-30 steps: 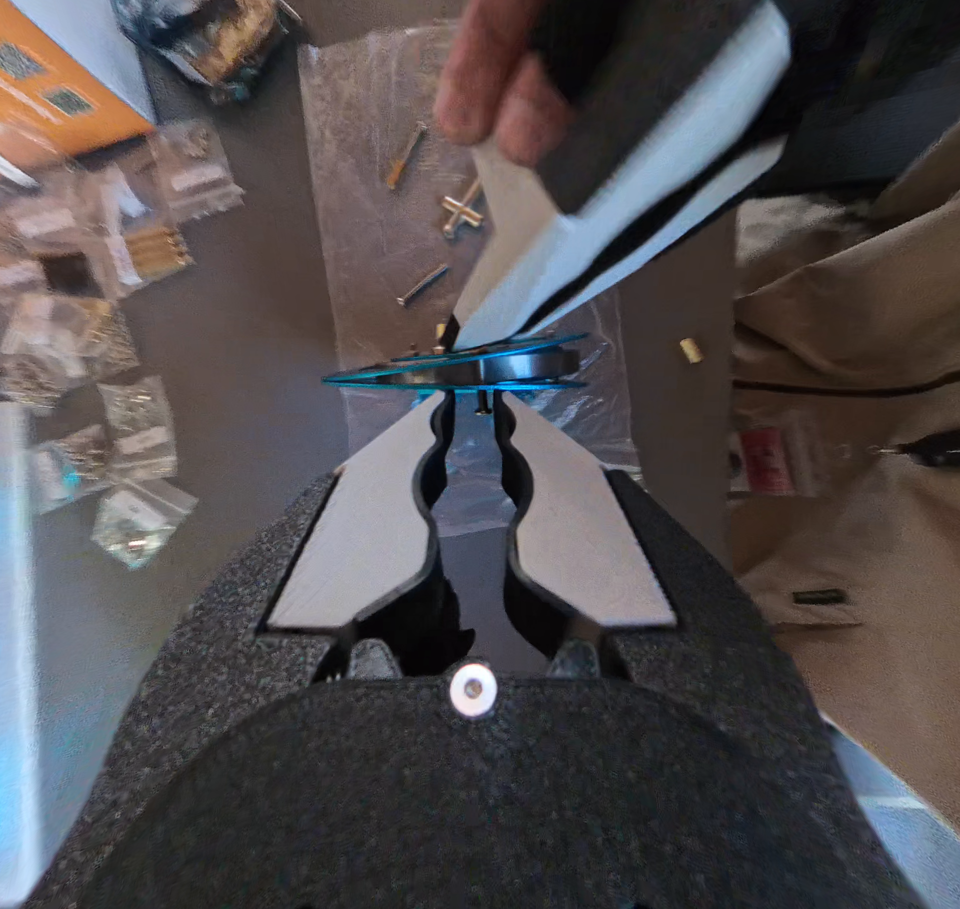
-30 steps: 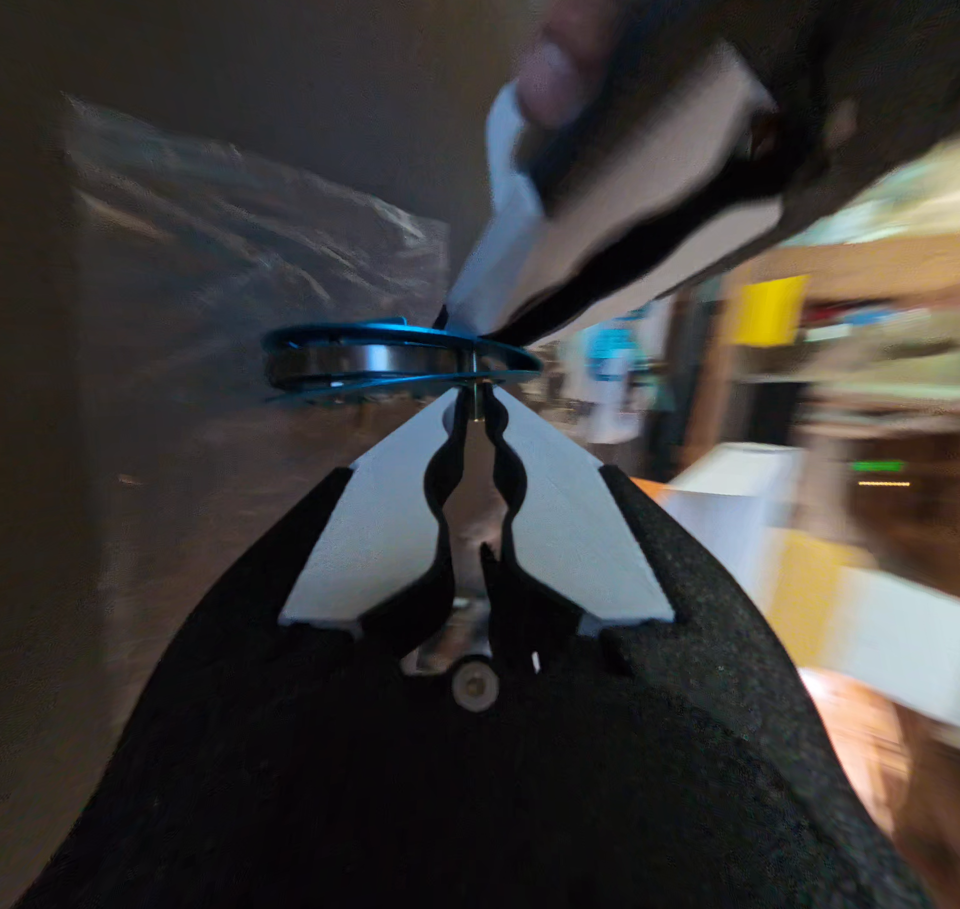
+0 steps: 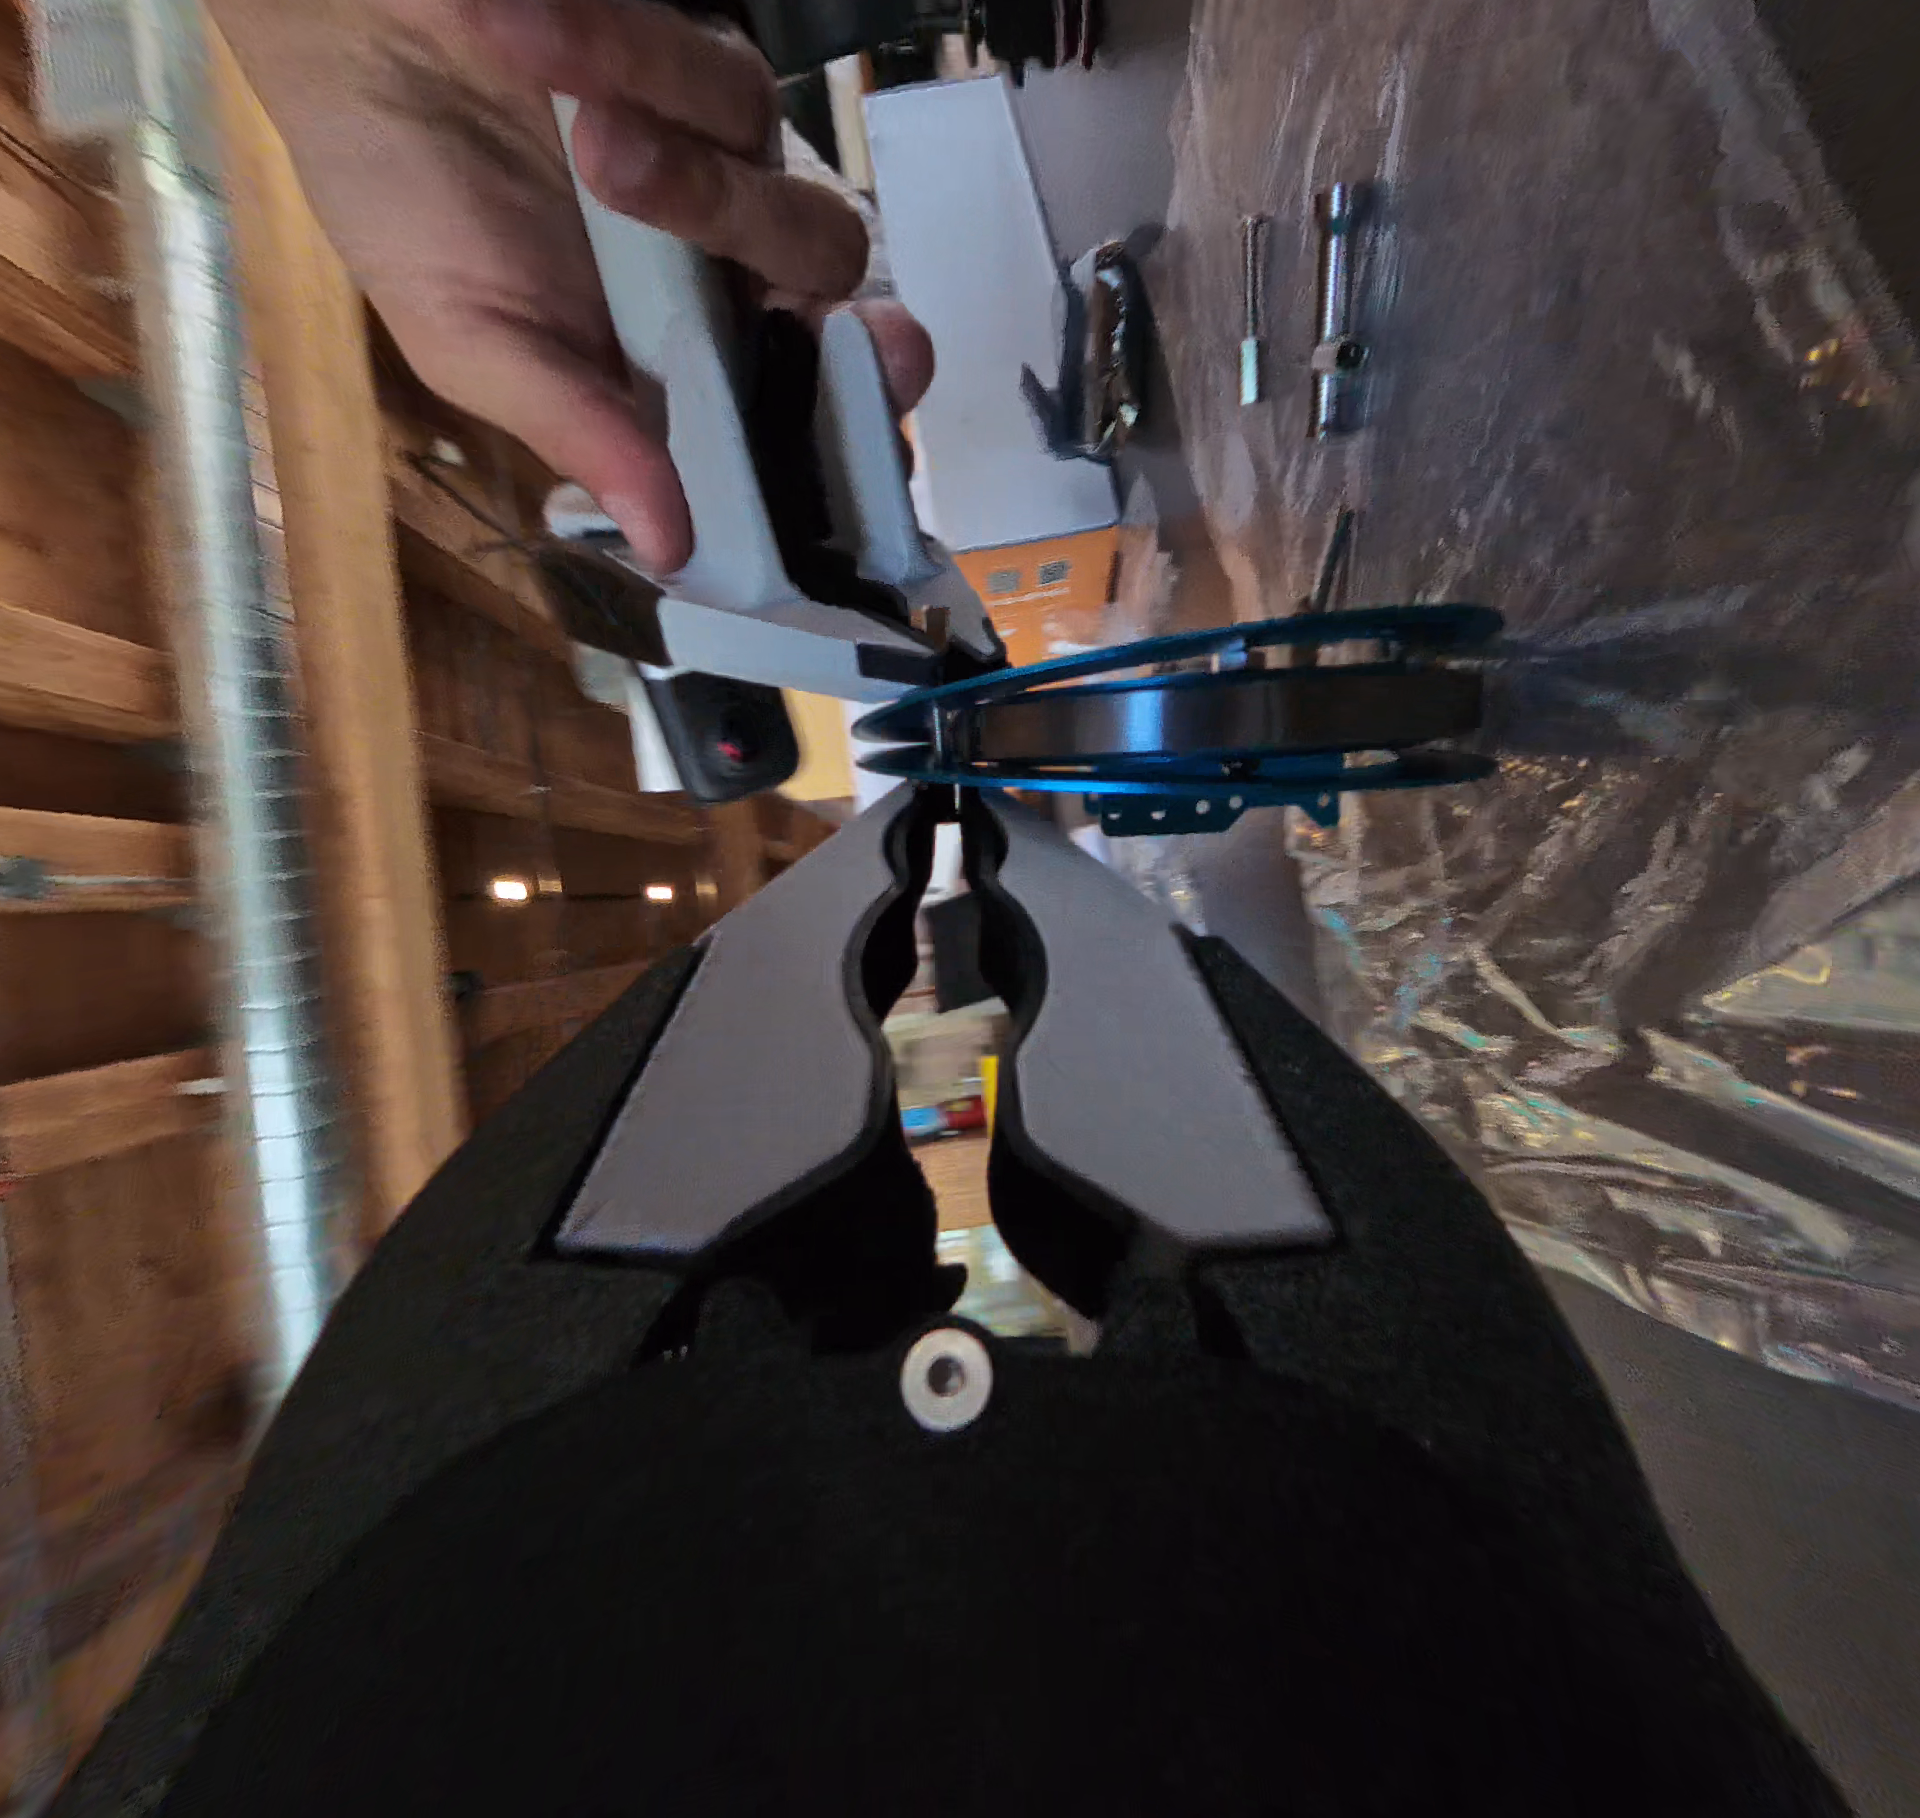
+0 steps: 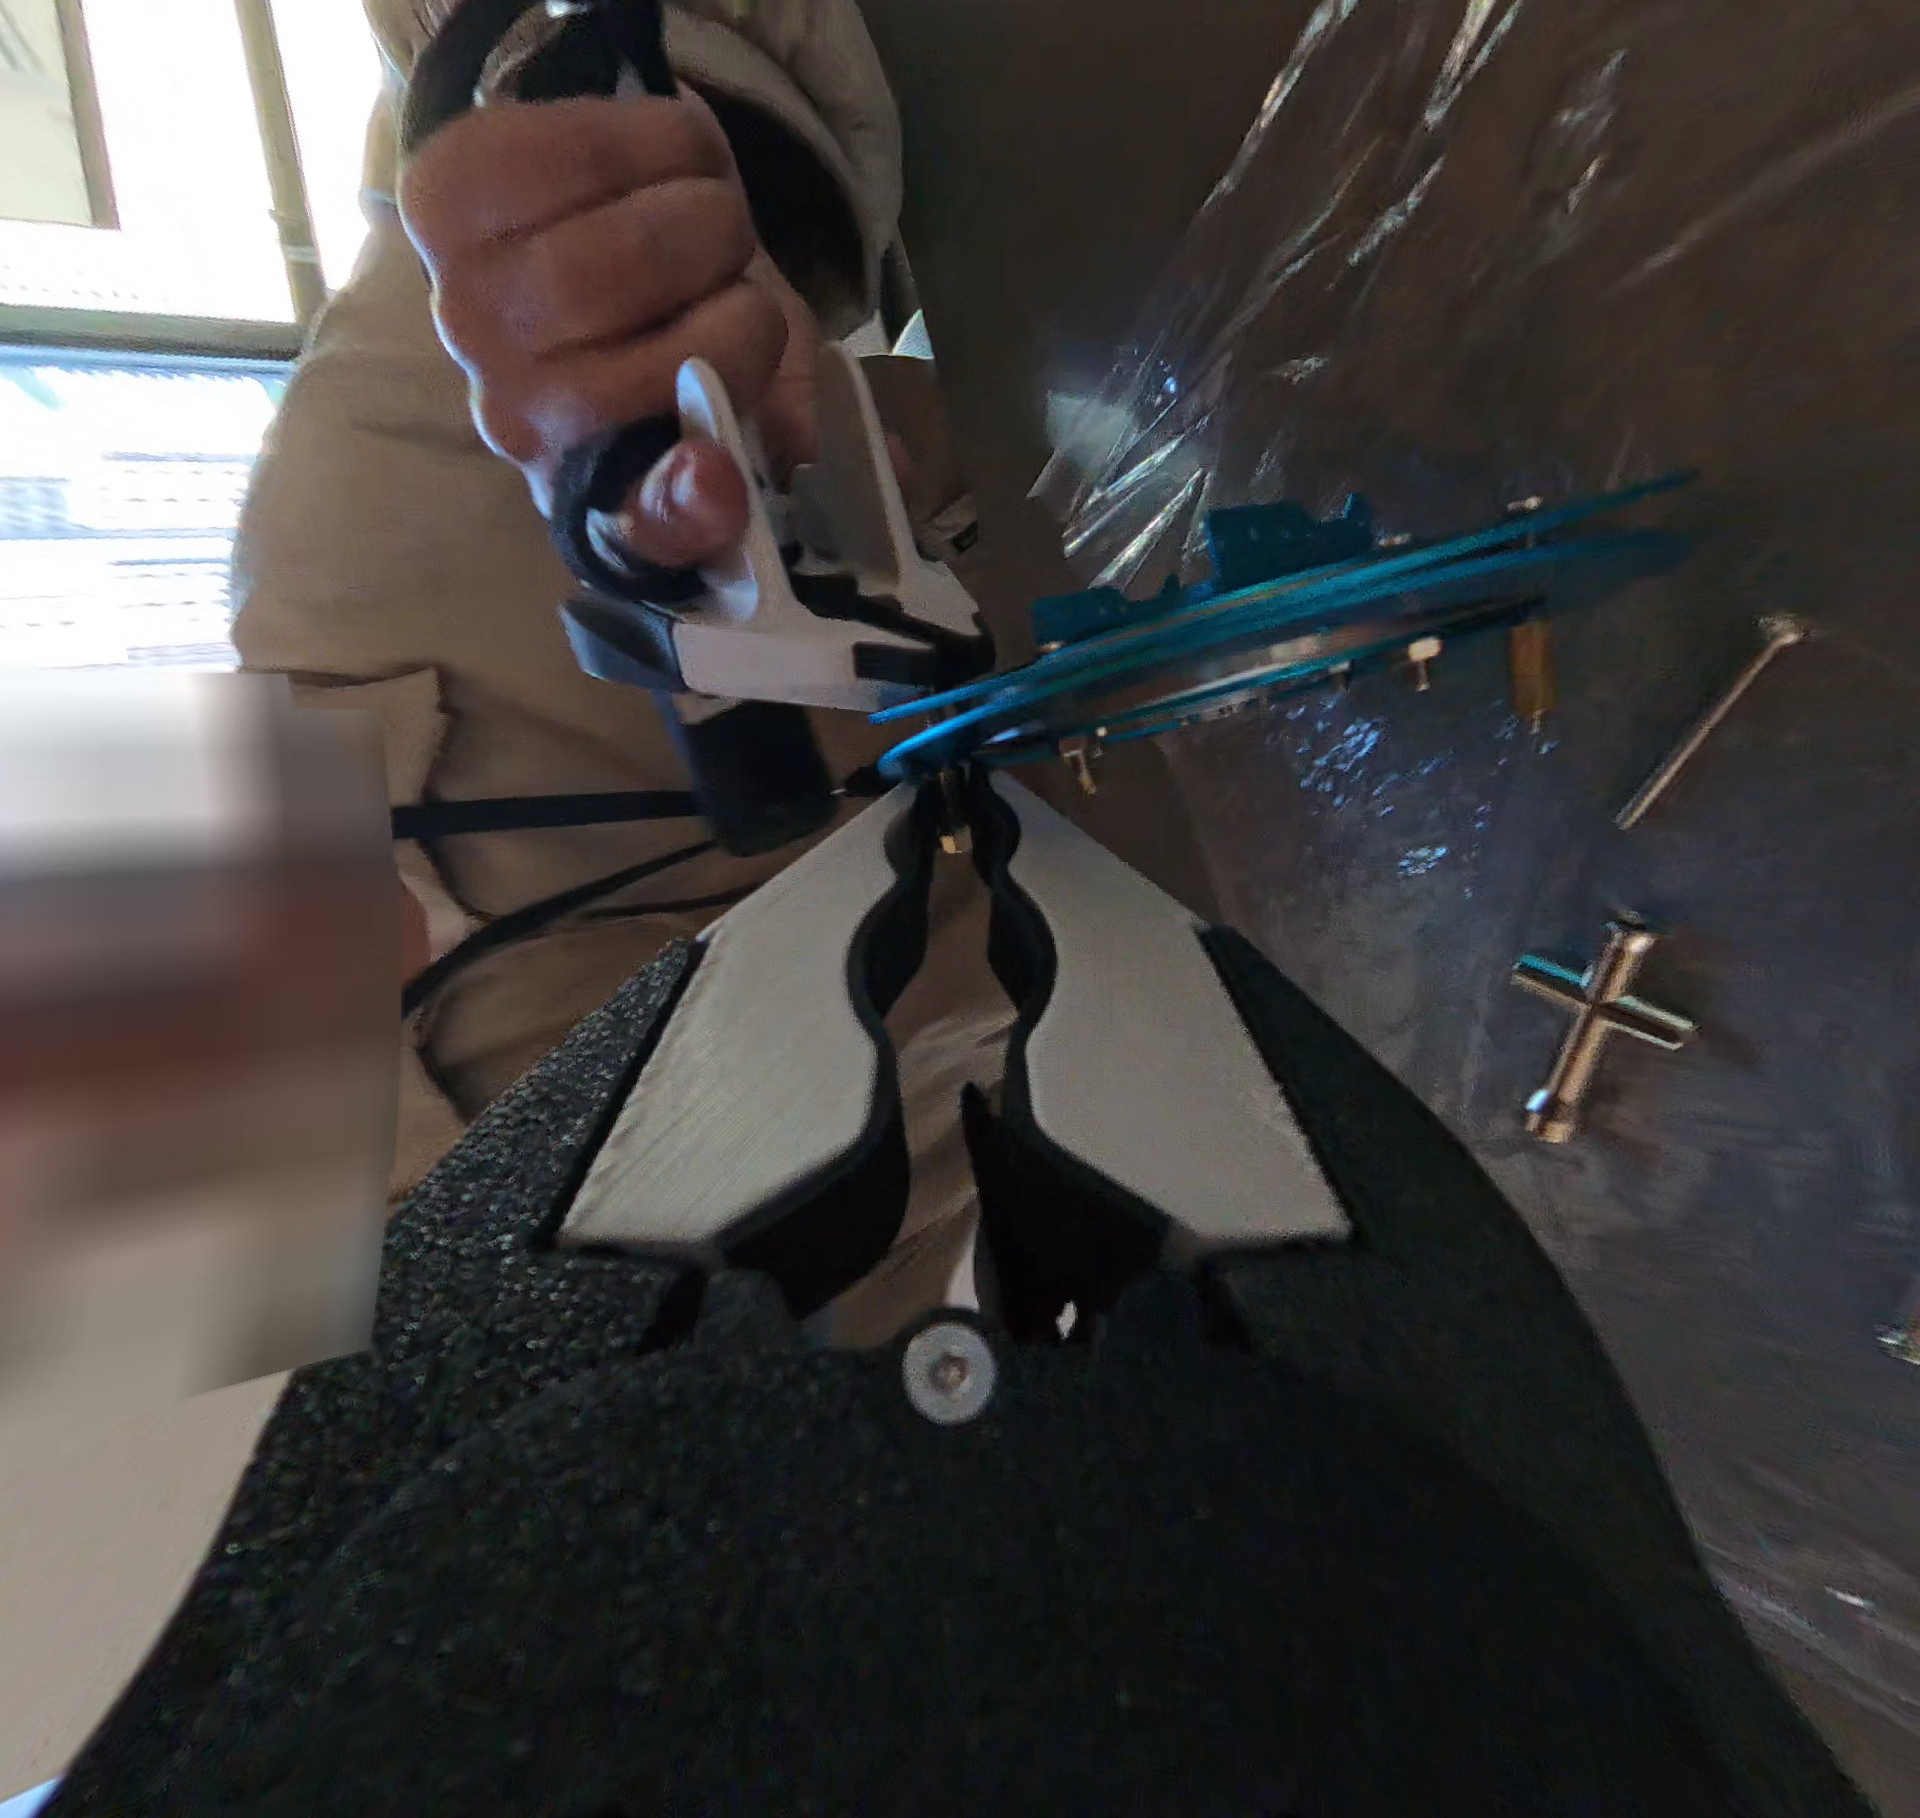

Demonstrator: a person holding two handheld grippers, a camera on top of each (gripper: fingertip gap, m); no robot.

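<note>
While both tools meet at one edge of the blue ring assembly (image 3: 1174,719) (two thin blue rings with a dark steel ring between), the left gripper (image 3: 948,804) has its fingers nipped narrow on a small post at the rim. The right gripper (image 4: 961,812) pinches a brass standoff (image 4: 950,838) under the same edge. The assembly hangs in the air above crinkled clear plastic sheet (image 3: 1558,989), where a cross wrench (image 4: 1600,1025) and loose bolts (image 3: 1252,314) lie.

Surface: we see a dark table (image 3: 1766,1612).
On it: we see clear plastic sheet (image 3: 1558,1041), bolts (image 3: 1335,303), cross wrench (image 4: 1600,1025), white-orange box (image 3: 987,334).
</note>
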